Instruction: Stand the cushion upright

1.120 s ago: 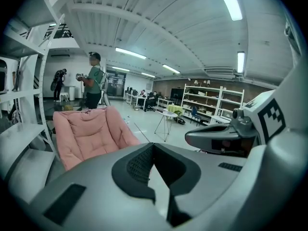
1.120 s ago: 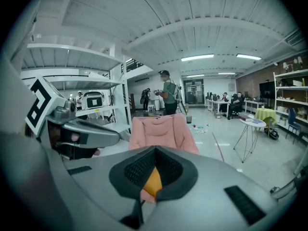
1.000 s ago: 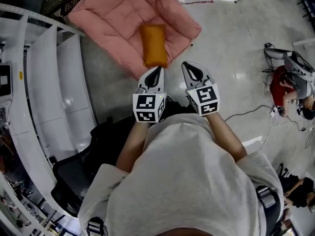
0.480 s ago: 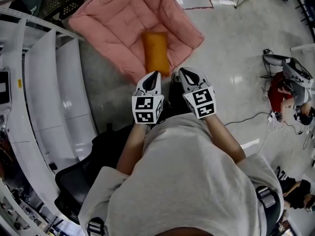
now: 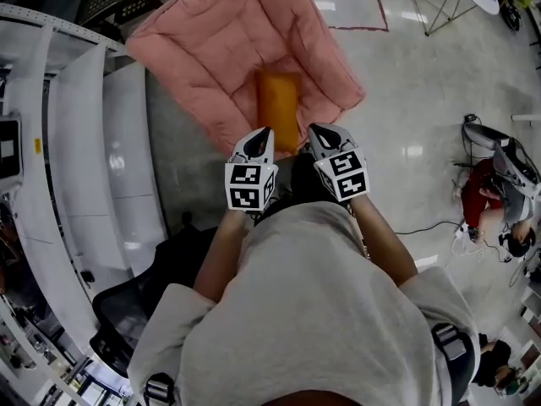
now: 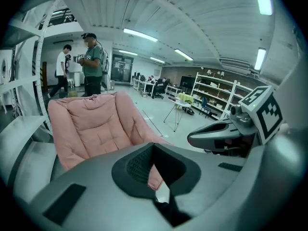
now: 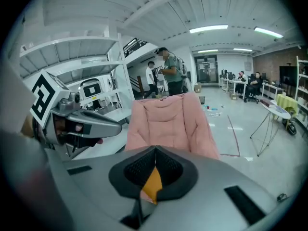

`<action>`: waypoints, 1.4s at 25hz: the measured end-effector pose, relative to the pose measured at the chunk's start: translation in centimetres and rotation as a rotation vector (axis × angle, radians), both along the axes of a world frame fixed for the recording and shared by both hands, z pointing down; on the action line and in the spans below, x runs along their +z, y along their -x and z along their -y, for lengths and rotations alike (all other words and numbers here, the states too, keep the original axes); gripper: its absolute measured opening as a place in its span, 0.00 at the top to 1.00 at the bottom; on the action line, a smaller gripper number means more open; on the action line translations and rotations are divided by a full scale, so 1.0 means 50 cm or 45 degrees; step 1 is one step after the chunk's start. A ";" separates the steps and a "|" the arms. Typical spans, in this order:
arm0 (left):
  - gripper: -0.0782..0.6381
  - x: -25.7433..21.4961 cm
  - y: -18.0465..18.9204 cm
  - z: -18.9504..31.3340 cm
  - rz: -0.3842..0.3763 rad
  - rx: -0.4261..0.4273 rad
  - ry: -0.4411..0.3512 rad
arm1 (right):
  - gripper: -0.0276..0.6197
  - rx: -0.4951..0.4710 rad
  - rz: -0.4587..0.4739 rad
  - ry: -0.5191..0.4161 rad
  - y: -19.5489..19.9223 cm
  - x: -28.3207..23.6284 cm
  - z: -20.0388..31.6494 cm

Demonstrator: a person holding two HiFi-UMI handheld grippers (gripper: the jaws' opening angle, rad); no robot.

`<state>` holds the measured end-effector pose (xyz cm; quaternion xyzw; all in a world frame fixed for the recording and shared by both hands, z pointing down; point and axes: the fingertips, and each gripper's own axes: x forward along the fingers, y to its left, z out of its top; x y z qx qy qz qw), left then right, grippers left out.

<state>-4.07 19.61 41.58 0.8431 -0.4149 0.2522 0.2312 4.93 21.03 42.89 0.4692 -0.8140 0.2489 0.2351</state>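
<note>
While the orange cushion lies flat on the seat of the pink padded lounge chair, its long side running away from the person, the task looks to be at the approach step, with nothing gripped yet. The left gripper and the right gripper hover side by side near the cushion's near end. Each has its jaws pressed together with nothing between them. The right gripper view shows the cushion only through the notch ahead of its closed jaws. Next, I judge, the jaws must part, reach the cushion's near end or sides, clamp the soft fabric and tip it up against the chair's backrest so it stands.
</note>
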 end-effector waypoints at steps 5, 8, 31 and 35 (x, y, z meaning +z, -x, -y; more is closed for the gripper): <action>0.87 0.074 -0.013 0.089 0.012 -0.063 0.125 | 0.94 0.020 0.027 0.129 -0.027 0.081 0.078; 0.87 0.117 0.004 0.143 0.067 -0.076 0.171 | 0.94 0.001 0.059 0.207 -0.010 0.131 0.132; 0.87 0.588 0.143 0.292 0.153 -0.034 0.580 | 0.94 -0.081 0.054 0.651 0.078 0.655 0.205; 0.87 0.642 0.163 0.276 0.188 0.017 0.631 | 0.94 0.043 0.097 0.687 0.043 0.704 0.174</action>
